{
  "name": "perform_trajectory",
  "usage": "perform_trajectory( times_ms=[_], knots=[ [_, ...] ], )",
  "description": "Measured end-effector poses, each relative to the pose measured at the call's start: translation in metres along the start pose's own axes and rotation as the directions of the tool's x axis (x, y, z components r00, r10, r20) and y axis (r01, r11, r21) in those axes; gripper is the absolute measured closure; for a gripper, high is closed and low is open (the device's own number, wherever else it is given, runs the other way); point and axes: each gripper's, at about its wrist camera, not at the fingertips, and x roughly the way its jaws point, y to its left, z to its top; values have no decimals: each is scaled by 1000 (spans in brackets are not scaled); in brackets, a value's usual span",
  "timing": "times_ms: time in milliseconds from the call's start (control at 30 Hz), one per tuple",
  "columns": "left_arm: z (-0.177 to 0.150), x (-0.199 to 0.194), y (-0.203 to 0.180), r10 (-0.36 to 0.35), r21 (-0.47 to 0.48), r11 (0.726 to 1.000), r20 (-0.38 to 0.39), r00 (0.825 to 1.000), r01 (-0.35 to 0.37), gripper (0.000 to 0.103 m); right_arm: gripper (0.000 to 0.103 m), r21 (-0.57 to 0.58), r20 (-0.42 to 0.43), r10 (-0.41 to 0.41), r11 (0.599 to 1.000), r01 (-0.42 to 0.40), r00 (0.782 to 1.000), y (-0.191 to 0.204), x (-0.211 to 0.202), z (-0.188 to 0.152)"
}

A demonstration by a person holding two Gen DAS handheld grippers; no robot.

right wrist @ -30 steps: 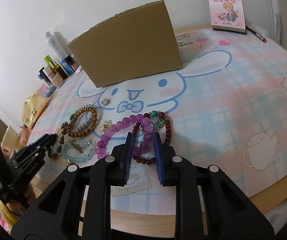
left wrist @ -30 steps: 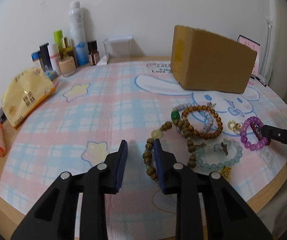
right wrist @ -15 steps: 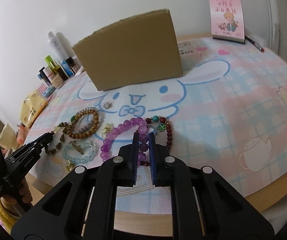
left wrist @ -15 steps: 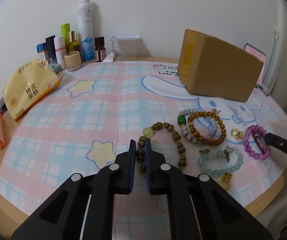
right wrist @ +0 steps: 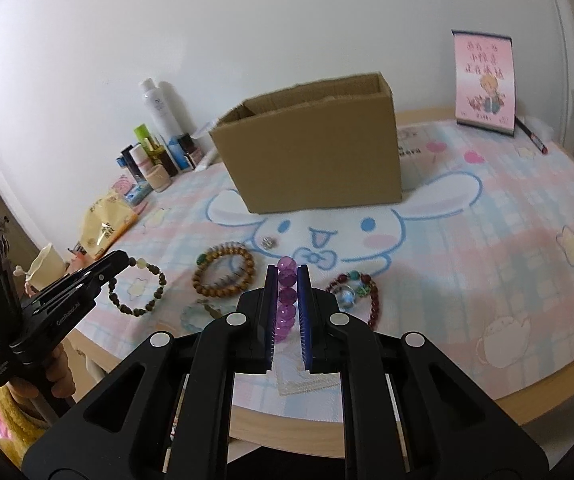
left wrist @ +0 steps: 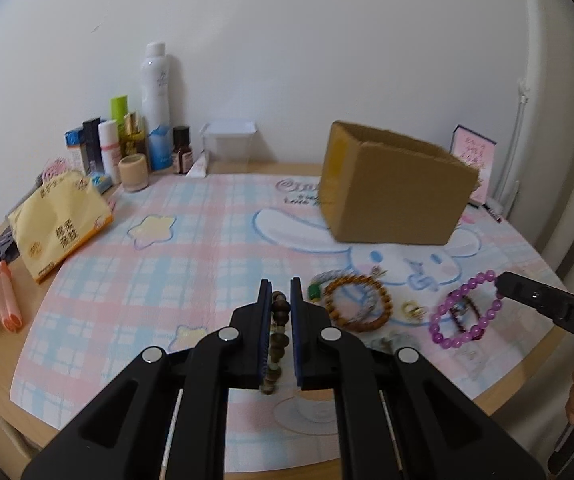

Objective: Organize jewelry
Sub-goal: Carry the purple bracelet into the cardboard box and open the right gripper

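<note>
Clearly both bracelets are off the mat at once: the dark wooden bead bracelet (left wrist: 279,332) hangs pinched in the left gripper (left wrist: 279,312), and the purple bead bracelet (right wrist: 285,300) is clamped in the right gripper (right wrist: 287,300). Each gripper is clenched on a short run of beads, so the rest of the loop dangles free below the fingers; from the right wrist view the wooden loop (right wrist: 139,292) hangs open under the left tool, and from the left wrist view the purple ring (left wrist: 465,312) hangs from the right tool's tip. Gripping across the strand like this likely keeps the round beads from rolling out.

Left on the pastel cartoon mat (right wrist: 467,240) are an amber bead bracelet (right wrist: 223,274) lying over a pale one, a dark red bracelet (right wrist: 367,296) with a blue charm, a pale green bracelet (right wrist: 199,314) near the mat's front edge, and a small charm (right wrist: 267,242) further back.

Behind them stands an open cardboard box (right wrist: 311,160), probably the place where the jewelry is meant to go, since its top is open and it sits just beyond the pieces. Bottles (left wrist: 155,108) and a yellow tissue pack (left wrist: 59,220) stand well apart at the left, and a pink calendar card (right wrist: 485,82) leans on the wall.
</note>
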Motion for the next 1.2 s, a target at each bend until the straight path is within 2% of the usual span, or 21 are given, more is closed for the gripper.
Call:
perform_trajectory(
  times_ms=[267, 400, 633, 733, 1033, 1200],
  knots=[
    [20, -17, -12, -86, 3, 996, 51, 995, 86, 94, 94, -43, 54, 24, 999, -22, 998, 7, -18, 20],
    [35, -19, -21, -96, 26, 995, 82, 992, 94, 94, 94, -56, 81, 30, 998, -25, 996, 5, -23, 32],
    [81, -19, -38, -144, 46, 989, 143, 979, 138, 94, 94, -84, 149, 30, 996, -17, 988, -3, -34, 72],
    [102, -14, -46, -140, 54, 990, 159, 977, 133, 94, 94, -89, 168, 34, 996, -19, 985, -10, -37, 90],
    [157, 18, -73, -227, 78, 973, 120, 966, 219, 94, 94, -98, 168, 49, 995, -33, 985, -25, -27, 141],
    [181, 43, -88, -281, 79, 958, 64, 958, 276, 94, 94, -110, 144, 15, 994, 0, 989, -29, -9, 165]
  ],
)
